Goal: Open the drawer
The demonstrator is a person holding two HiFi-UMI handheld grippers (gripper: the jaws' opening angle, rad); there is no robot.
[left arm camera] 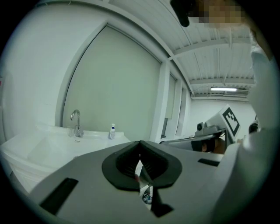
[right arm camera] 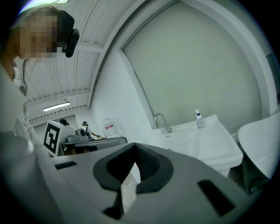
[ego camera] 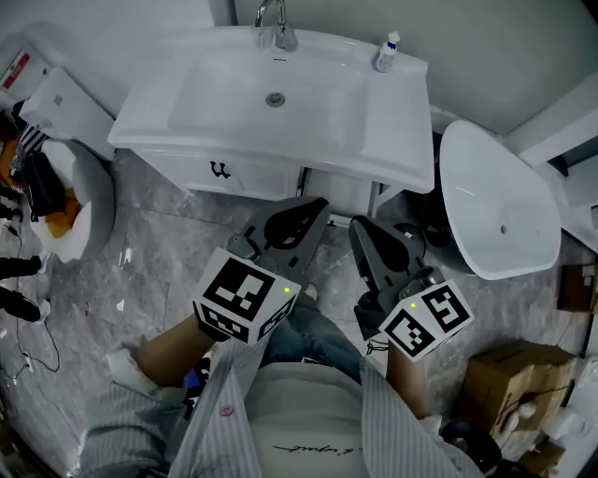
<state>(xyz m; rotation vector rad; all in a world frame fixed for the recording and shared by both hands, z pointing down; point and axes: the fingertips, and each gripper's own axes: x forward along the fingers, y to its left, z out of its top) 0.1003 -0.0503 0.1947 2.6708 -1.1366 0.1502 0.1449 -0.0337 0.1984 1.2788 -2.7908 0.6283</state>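
- Nearest is a striped shirt (ego camera: 397, 425) and jeans (ego camera: 322, 327), soft cloth on the person's lap, below both tools.
- The left tool (ego camera: 304, 213) is hard grey plastic with dark ribbed pads and a marker cube at its back. Its jaws meet tip to tip and hold nothing.
- The right tool (ego camera: 366, 229) has the same build, and its jaws are likewise pressed together and empty.
- Both hang in the air, aimed at the cabinet and well apart from it.
- The floor (ego camera: 159, 271) is glossy tile in grey marbling.
- The drawer (ego camera: 245, 175) is a flat white front under the sink, with a small dark curled handle (ego camera: 220, 170). It looks flush with the cabinet, so I judge it shut.
- The task seems barely begun. What is left is to reach the handle, part a tool's jaws, grip it and pull.
- The sink (ego camera: 392, 140) is smooth white glaze, a squared slab with a rounded bowl.
- Farthest are a shiny metal tap (ego camera: 277, 26) and a small bottle (ego camera: 386, 53) at the back corner.
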